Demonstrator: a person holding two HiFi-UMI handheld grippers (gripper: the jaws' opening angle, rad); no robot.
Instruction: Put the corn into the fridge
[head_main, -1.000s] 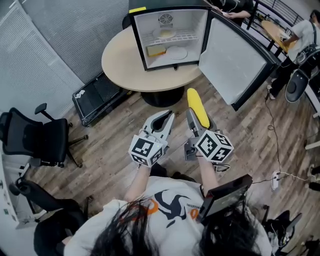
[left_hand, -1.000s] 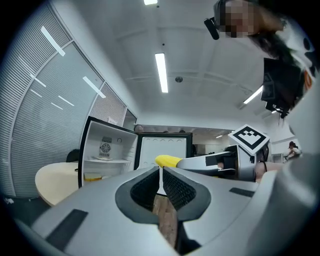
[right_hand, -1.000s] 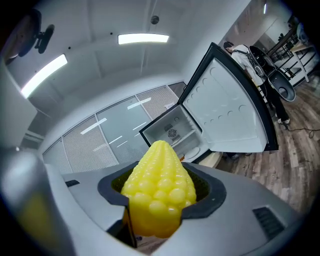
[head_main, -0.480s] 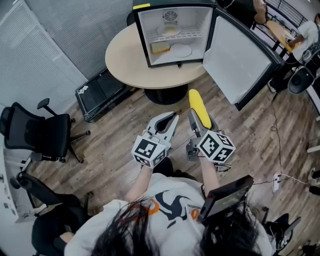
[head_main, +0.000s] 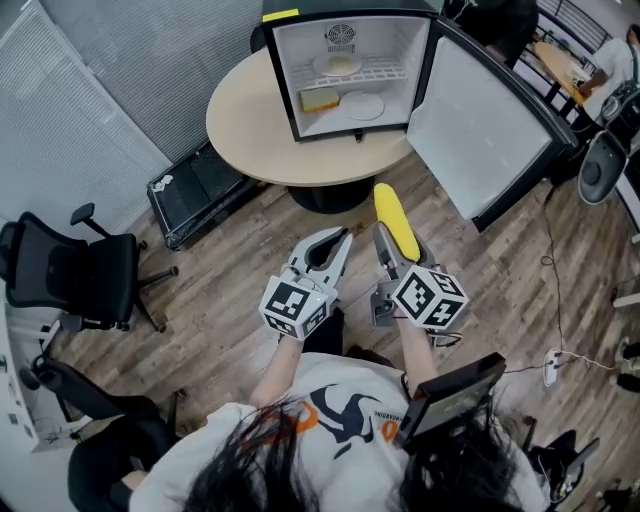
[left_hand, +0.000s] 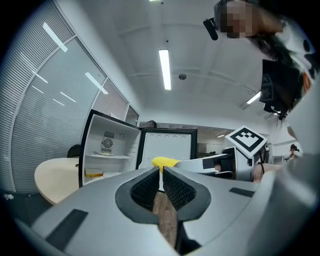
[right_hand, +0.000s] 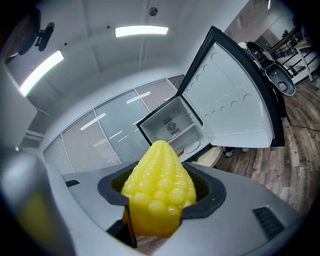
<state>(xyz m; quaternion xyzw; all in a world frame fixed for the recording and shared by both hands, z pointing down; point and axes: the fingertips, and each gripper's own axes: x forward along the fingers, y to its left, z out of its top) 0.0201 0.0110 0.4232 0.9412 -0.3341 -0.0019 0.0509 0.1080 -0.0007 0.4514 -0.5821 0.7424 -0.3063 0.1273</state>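
Note:
A yellow corn cob sticks out forward from my right gripper, which is shut on it. My left gripper is shut with nothing in it, level with the right one. Both hang over the wooden floor, short of the round table. On that table stands the small fridge with its door swung wide to the right. Inside, a plate and a yellow block lie on the bottom, and another plate sits on the shelf.
A black office chair stands at the left, and a dark flat case lies on the floor by the table. Another chair and cables are at the right. People sit at a desk in the far right corner.
The view has shifted slightly; both grippers stay level with each other in front of the table. The corn remains clamped in the right gripper.

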